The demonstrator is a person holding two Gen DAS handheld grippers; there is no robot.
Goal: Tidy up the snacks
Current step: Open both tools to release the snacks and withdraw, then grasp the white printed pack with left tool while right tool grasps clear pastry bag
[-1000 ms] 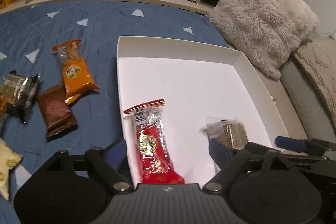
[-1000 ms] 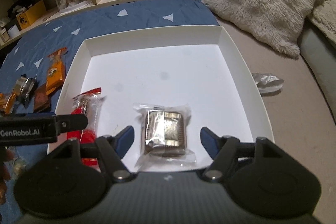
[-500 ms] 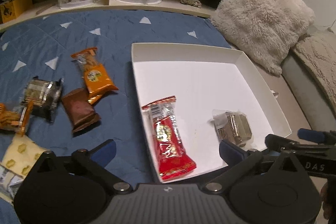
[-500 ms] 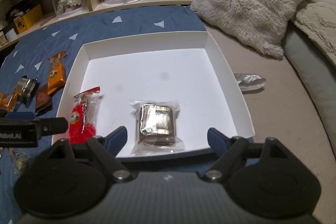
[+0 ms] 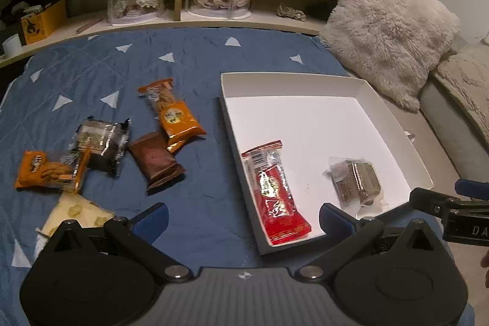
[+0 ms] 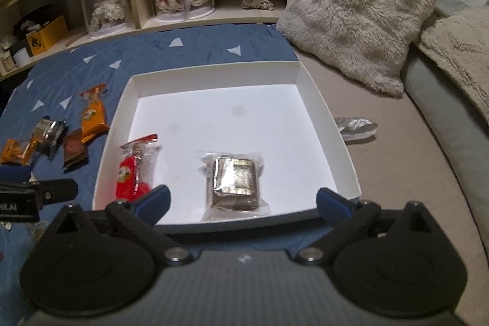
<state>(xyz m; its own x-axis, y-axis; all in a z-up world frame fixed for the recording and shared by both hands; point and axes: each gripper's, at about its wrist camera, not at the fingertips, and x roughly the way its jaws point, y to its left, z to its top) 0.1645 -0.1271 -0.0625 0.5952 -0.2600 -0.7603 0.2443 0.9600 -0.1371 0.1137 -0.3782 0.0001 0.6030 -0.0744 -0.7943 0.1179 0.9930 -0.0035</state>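
While I've got both tongs up over the blue bedspread (image 5: pixel 195 63), here's the spread left to right: an orange cookie pack (image 5: pixel 45 170) at the far left, touching a dark foil snack (image 5: pixel 102 141), then a brown bar (image 5: pixel 156 162) with an orange cracker pack (image 5: pixel 172 113) lying over its top end, all loose on the bed. My left tongs (image 5: pixel 243 219) are spread wide with nothing in them. Next comes the white tray (image 6: pixel 214 77), which has the red snack (image 6: pixel 134 170) by its left wall and a clear-wrapped chocolate biscuit (image 6: pixel 235 184) near the front edge. My right tongs (image 6: pixel 243 199) have just been opening, nothing between them. A fluffy pillow (image 6: pixel 357 5) sits off to the right.
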